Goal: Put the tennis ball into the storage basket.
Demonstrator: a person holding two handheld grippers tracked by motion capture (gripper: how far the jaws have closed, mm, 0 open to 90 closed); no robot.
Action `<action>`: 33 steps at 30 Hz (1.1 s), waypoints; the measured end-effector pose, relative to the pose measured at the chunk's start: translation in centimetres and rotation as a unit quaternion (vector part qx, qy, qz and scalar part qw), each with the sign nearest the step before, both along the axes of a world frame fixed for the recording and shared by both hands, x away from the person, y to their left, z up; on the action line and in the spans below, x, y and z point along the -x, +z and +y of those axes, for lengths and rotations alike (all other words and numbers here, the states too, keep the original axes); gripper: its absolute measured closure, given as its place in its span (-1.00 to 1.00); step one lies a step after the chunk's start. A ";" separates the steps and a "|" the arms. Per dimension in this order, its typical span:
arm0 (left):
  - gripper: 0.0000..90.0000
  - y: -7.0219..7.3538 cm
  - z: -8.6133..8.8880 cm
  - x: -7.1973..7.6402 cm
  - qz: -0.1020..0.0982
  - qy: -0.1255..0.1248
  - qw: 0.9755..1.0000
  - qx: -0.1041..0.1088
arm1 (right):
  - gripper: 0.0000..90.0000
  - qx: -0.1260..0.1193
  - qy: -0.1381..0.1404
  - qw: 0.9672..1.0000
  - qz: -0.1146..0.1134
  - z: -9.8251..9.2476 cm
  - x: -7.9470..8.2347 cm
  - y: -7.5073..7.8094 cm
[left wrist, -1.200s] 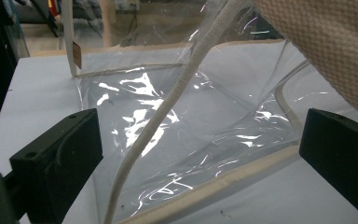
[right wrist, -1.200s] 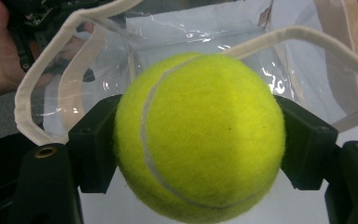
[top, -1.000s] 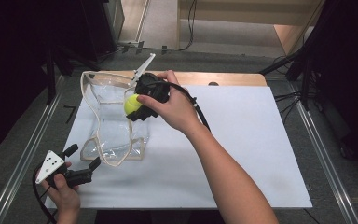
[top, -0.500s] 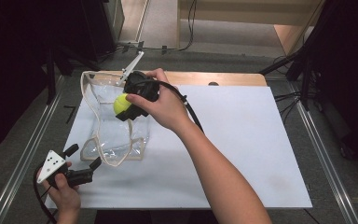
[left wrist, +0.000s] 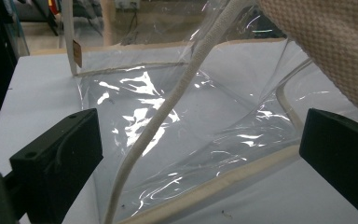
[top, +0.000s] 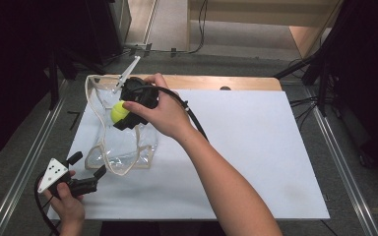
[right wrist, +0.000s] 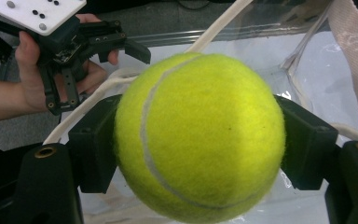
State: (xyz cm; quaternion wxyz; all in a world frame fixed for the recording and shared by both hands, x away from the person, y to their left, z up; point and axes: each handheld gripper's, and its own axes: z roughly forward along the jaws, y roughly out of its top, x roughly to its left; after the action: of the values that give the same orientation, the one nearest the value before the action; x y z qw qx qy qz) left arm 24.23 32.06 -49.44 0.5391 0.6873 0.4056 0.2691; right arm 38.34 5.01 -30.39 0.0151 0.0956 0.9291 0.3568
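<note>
Tabletop carries a white sheet, and on the left part of that sheet stands a clear plastic bag with cream fabric trim and straps. The bag's base rests on the sheet near the person's edge, while its mouth opens upward and away, toward the far left corner.

The right gripper is held over the bag's mouth. Its jaws are clamped on a tennis ball, one pad pressing each side of the ball, as the right gripper view confirms with the ball seated squarely between them. In that view the clear wall of the bag lies directly behind and below the ball, so the ball sits above the opening, not yet inside the bag.

The left gripper rests low at the near left, just in front of the bag's base. Its jaws stand spread with nothing between the pads; the left gripper view shows the bag's cream strap and bottom seam lying ahead of them, apart from both pads.

The deciding relation is vertical: the bag's interior lies straight below the held ball. The right hand is the nearer one to the opening; judged from this, lowering it into the mouth before release would place the ball inside.
</note>
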 end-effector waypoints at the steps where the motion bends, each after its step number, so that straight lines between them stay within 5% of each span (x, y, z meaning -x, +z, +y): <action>1: -1.00 0.0 0.0 0.0 0.000 0.000 1.000 0.001 | -0.48 0.000 0.003 1.000 0.001 0.1 0.0 0.0; 16: -1.00 0.0 0.1 0.0 -0.002 0.000 1.000 0.006 | -0.49 -0.001 0.018 1.000 0.002 2.2 0.2 -0.9; 20: -1.00 0.0 0.1 0.0 -0.001 0.001 1.000 0.005 | -0.83 -0.010 0.008 1.000 -0.002 2.3 0.5 -0.8; 21: -1.00 0.0 0.1 0.0 0.000 0.001 1.000 0.006 | -0.88 -0.032 0.005 0.999 0.007 2.1 0.4 -0.5; 23: -1.00 0.0 0.1 0.0 0.000 0.001 1.000 0.004 | -1.00 -0.037 0.001 0.999 0.010 2.0 0.4 -0.3; 33: -1.00 0.0 0.1 0.0 0.000 0.000 1.000 0.002 | -1.00 -0.047 -0.029 0.998 -0.006 -1.1 0.7 -0.5</action>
State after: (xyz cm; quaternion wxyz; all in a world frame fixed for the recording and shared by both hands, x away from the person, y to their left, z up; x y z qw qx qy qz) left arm 24.24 32.14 -49.45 0.5404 0.6862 0.4063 0.2685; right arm 37.60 3.88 -30.85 0.0268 0.1211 0.9080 0.4002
